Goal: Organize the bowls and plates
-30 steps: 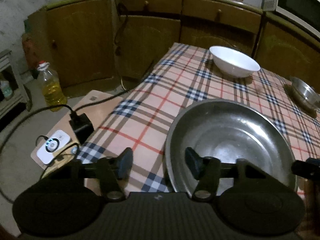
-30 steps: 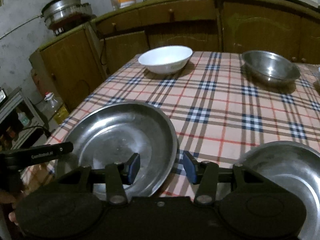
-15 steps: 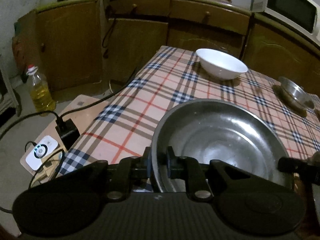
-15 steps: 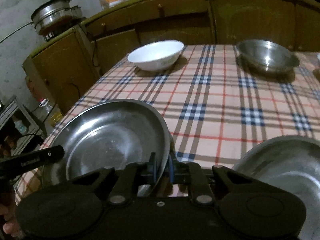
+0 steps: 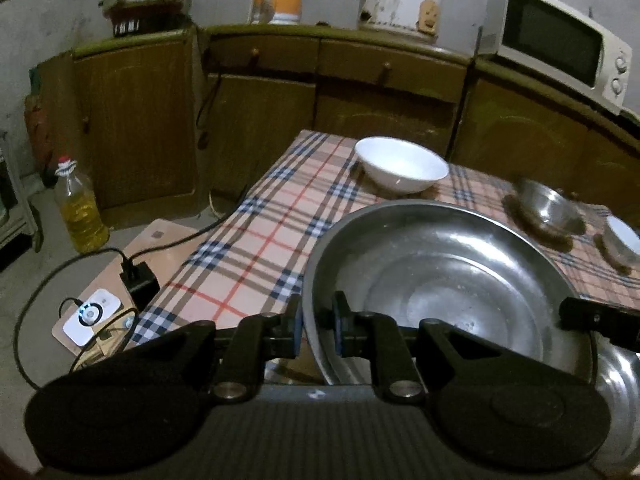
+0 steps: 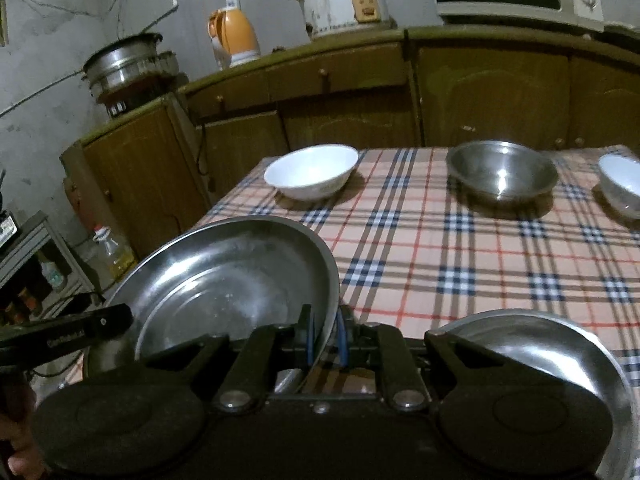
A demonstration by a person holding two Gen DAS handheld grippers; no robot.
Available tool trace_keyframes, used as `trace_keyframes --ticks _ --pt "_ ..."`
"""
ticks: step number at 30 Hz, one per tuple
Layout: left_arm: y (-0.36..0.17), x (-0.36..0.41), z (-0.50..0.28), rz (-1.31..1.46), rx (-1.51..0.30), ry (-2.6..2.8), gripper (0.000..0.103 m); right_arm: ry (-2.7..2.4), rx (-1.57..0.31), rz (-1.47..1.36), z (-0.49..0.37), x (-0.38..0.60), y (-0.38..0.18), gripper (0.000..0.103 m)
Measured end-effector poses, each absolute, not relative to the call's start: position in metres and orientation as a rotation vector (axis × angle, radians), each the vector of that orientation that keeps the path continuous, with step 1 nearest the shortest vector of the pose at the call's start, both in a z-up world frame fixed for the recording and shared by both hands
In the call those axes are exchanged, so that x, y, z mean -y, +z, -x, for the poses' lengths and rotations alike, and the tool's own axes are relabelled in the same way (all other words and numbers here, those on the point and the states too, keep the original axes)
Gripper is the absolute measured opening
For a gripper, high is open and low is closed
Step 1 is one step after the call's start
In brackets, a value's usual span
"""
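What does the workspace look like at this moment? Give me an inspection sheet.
Surface: table under a plaid tablecloth.
Job's things: steel plate clamped at both rims; second steel plate near right; white bowl, steel bowl and another white bowl along the far side.
Clutter: nothing seen on the table.
Grippers: left gripper and right gripper, jaws shut on the steel plate's opposite rims.
Cables: black cable on the floor running to a plug and a white device.
Surroundings: wooden cabinets, microwave, rice cooker, oil bottle.
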State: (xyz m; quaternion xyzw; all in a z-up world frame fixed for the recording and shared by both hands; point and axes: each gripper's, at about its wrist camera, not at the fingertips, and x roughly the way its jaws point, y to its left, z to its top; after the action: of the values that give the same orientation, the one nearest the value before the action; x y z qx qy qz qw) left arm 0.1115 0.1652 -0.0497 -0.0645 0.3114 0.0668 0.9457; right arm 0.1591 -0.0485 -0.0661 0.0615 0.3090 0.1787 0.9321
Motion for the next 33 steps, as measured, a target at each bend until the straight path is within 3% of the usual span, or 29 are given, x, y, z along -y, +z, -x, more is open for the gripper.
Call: trace_keyframes --ticks 17,33 --pt "-0.013 -0.1 -0.079 0.081 -0.575 0.056 0.016 0.299 -0.53 -0.185 -0.104 0.125 -0.027 0.017" --pt "-0.014 -0.047 -0.067 0.044 -0.579 -0.044 0.017 0.203 -0.49 -0.212 -0.065 0.185 -0.02 0.017"
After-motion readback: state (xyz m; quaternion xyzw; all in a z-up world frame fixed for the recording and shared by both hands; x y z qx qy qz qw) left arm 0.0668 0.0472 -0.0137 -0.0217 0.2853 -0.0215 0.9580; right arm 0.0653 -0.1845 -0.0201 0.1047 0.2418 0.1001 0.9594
